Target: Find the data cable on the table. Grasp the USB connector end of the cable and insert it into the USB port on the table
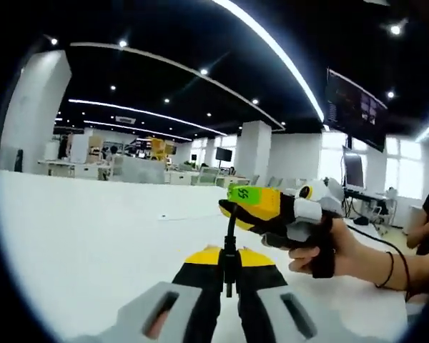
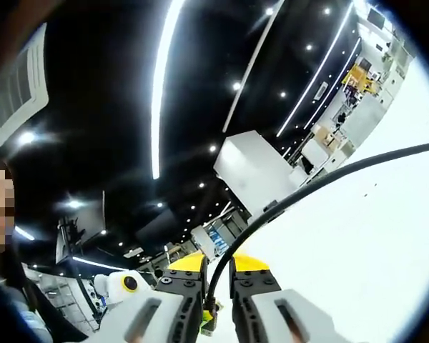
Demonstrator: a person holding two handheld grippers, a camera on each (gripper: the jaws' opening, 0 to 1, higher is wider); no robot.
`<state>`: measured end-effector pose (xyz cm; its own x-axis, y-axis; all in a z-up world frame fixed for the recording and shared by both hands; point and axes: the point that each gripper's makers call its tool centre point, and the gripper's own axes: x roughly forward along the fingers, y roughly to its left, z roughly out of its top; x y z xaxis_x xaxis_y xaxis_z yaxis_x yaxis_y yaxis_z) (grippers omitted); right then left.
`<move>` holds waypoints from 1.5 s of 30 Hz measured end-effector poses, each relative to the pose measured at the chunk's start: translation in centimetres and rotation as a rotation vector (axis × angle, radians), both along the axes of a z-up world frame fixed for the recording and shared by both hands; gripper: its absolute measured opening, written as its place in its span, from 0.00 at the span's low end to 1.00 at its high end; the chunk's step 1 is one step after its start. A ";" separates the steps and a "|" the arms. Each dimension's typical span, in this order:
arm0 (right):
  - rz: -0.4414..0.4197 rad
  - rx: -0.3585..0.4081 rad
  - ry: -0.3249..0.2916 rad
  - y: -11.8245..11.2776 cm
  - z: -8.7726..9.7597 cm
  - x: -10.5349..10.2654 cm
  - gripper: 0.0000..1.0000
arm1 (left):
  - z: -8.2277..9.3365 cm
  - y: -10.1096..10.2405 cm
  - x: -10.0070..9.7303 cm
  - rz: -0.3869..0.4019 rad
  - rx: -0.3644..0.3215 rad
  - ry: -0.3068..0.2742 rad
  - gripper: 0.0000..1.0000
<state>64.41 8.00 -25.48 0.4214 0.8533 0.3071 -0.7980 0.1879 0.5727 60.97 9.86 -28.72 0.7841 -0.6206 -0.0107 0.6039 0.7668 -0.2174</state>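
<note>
Long light strips [image 1: 272,47] cross the dark ceiling [image 1: 171,36]. A white pillar [image 1: 255,151] stands far back. A monitor [image 1: 354,170] stands well apart from it.

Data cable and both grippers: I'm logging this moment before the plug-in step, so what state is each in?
Data cable: clamped by both grippers, running straight between them.
Left gripper: fingers shut on the data cable.
Right gripper: fingers shut on the data cable.
Hand: closed around the right gripper's handle.

One black cable [image 1: 232,230]; two grippers: left gripper [image 1: 230,261], right gripper [image 2: 216,280]; one white table [image 1: 86,236].
</note>
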 end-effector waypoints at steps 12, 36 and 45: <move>0.025 -0.013 0.026 0.4 -0.5 -0.1 0.14 | 0.1 -0.1 0.0 -0.076 -0.277 0.136 0.07; 0.047 -0.091 -0.035 1.0 -0.9 -0.9 0.06 | -0.5 -0.4 0.1 -0.080 -0.321 0.184 0.08; 0.016 -0.168 -0.073 1.1 -1.1 -0.9 0.05 | -1.1 0.3 0.6 -0.030 -0.207 0.151 0.11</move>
